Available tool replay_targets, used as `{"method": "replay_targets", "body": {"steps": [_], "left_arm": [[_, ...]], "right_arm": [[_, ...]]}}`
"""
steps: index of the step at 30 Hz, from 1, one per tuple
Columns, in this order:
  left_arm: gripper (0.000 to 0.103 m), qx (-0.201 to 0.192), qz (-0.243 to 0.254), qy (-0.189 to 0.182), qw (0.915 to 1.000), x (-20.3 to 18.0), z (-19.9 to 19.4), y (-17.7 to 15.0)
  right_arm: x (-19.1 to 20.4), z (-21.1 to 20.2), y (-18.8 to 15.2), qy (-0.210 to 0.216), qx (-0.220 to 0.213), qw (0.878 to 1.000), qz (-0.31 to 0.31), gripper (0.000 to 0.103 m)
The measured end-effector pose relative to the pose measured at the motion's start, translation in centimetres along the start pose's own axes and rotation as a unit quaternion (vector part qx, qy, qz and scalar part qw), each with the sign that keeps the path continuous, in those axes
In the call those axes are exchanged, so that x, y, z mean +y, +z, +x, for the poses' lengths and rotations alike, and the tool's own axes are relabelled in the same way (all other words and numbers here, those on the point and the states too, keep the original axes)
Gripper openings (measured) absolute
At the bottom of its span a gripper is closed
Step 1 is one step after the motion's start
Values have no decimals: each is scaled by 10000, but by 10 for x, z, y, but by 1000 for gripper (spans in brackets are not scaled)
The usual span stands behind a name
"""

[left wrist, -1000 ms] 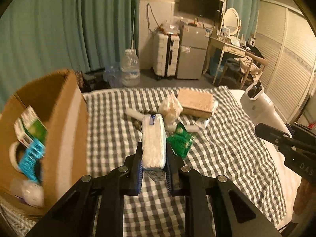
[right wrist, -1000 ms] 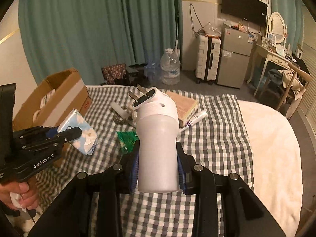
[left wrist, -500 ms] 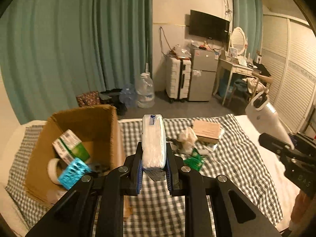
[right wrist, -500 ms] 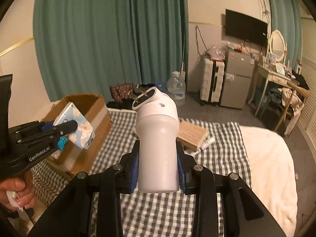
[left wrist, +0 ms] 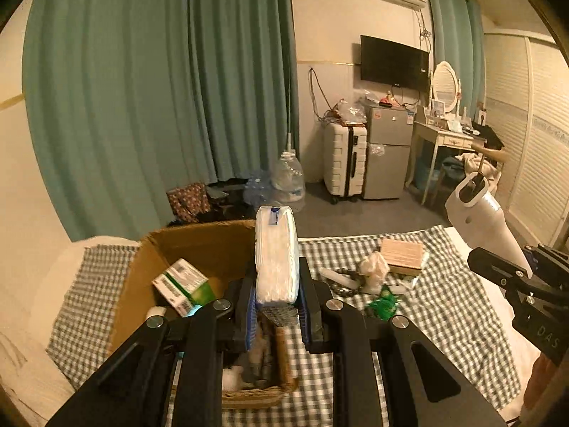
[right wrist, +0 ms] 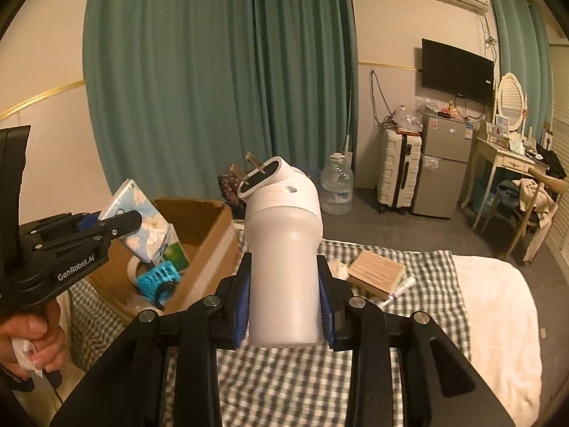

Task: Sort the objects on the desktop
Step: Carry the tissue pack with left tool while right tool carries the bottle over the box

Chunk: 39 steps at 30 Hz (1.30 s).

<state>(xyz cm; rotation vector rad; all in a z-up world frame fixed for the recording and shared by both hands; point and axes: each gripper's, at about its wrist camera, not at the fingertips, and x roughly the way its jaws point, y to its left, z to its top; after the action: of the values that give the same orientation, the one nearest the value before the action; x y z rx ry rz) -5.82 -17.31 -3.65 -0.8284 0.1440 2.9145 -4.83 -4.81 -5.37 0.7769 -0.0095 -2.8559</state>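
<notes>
Left gripper [left wrist: 277, 306]: clamps a soft, crinkly tissue pack [left wrist: 276, 254] (floral print).
Right gripper [right wrist: 284, 307]: grips a smooth white plastic plug-in device [right wrist: 282, 263].
Writing: "GenRobot.AI".

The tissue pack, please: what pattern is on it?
White flowers on pale blue, clearest in the right wrist view.

Right gripper [right wrist: 284, 306] clamps a white plug device [right wrist: 282, 267], prongs up. At left, the left gripper [right wrist: 117, 222] grips a tissue pack [right wrist: 140, 213] above the open cardboard box [right wrist: 209, 249]. A book [right wrist: 375, 272] lies on the checked cloth [right wrist: 419, 284].
</notes>
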Motion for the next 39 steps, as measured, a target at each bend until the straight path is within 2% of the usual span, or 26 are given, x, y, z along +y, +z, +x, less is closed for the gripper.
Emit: {"method": "replay_targets", "body": {"steps": [10, 19, 25, 33, 39], "left_arm": [[19, -34, -99, 340, 9994, 45, -2, 5], [19, 19, -92, 541, 9985, 82, 16, -4], [19, 230, -184, 632, 9976, 108, 42, -22], [19, 561, -342, 701, 9954, 122, 77, -37], [19, 992, -433, 800, 9909, 127, 110, -57]], "right_arm": [[53, 7, 10, 303, -121, 9990, -300, 32], [83, 43, 18, 633, -37, 9976, -293, 32], [102, 75, 13, 811, 110, 9956, -449, 32], [128, 119, -3, 1196, 448, 9900, -596, 32], [144, 156, -13, 1356, 834, 9846, -723, 32]]}}
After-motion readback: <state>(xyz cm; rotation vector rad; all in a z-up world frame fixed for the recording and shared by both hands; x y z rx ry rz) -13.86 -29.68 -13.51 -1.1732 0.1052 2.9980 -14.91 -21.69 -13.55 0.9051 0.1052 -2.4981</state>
